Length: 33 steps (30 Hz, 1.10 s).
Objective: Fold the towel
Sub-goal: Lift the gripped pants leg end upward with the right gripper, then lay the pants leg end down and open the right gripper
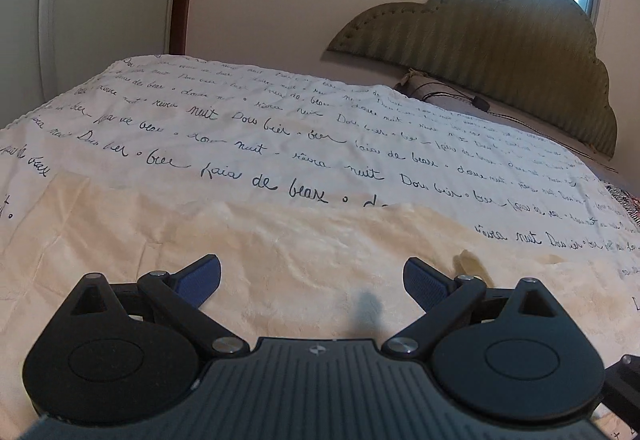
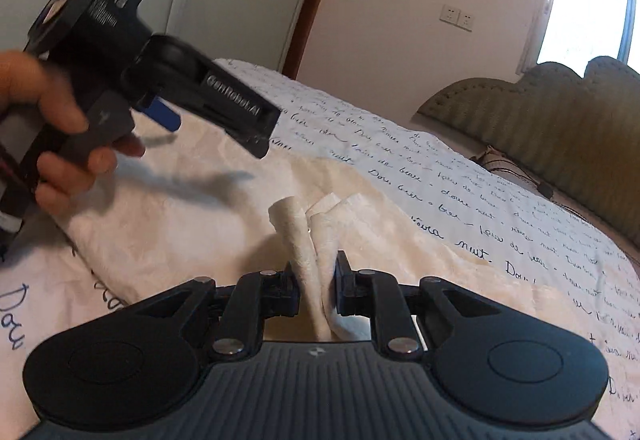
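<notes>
Towel (image 2: 192,216) cream, plush, flat; bunched corner pinched in right gripper (image 2: 316,280)

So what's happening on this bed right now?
A person is folding a cream towel on a bed with a script-printed sheet. The right gripper is shut on a bunched towel edge. The left gripper is open and empty above the towel, held in the person's hand.

Bed surface open ahead

Toward twelve o'clock the script-printed white bedspread (image 1: 280,128) lies unobstructed; the scalloped green padded headboard (image 1: 500,52) blocks two o'clock.
</notes>
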Motion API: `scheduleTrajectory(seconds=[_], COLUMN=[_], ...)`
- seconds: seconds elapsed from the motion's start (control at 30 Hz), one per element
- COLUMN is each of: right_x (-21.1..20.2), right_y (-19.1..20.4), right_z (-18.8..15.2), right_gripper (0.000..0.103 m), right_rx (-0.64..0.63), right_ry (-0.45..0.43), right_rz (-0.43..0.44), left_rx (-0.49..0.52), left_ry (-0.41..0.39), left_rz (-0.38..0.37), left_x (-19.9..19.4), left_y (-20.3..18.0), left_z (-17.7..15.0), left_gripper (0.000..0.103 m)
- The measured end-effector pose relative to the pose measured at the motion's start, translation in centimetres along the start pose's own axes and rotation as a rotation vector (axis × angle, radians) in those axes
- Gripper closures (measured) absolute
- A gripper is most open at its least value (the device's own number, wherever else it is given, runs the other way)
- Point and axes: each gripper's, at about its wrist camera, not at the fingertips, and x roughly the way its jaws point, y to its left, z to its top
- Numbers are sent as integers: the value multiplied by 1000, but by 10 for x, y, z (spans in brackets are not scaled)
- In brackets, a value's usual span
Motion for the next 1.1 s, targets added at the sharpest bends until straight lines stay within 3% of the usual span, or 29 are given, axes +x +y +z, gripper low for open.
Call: scheduleTrajectory(seconds=[0.2,0.33,0.43,0.53,0.63,0.73,0.87,0.93,1.07,1.1], right_x=[12,-25,-70,-92,-76,-57,-76,-73,-47,-49], right_y=[12,8,-31,-86,-136,-141,-135,-135,-124,-121], right_z=[-6,1,-2,-18,-47,-76,-68,-64,-65,-61], right_gripper=[81,76,76,76,76,76,75,75,76,75], right_rx=[-52,-100,18,189,388,399,425,444,352,346], right_ry=[58,24,-19,-11,110,252,160,135,243,240], right_rz=[6,62,107,28,-22,-21,-43,-28,-45,-61], left_rx=[37,125,172,213,276,372,345,349,446,422], left_ry=[-19,-41,-72,-58,18,131,56,52,192,175], left_rz=[-61,-118,-162,-225,-264,-189,-211,-214,-185,-188], left_x=[2,-3,-9,-4,17,49,30,25,43,38], left_y=[-28,-59,-79,-99,-121,-133,-123,-124,-131,-125], left_z=[6,9,8,1,-15,-33,-32,-28,-36,-37], left_gripper=[4,4,4,3,2,12,9,0,6,8])
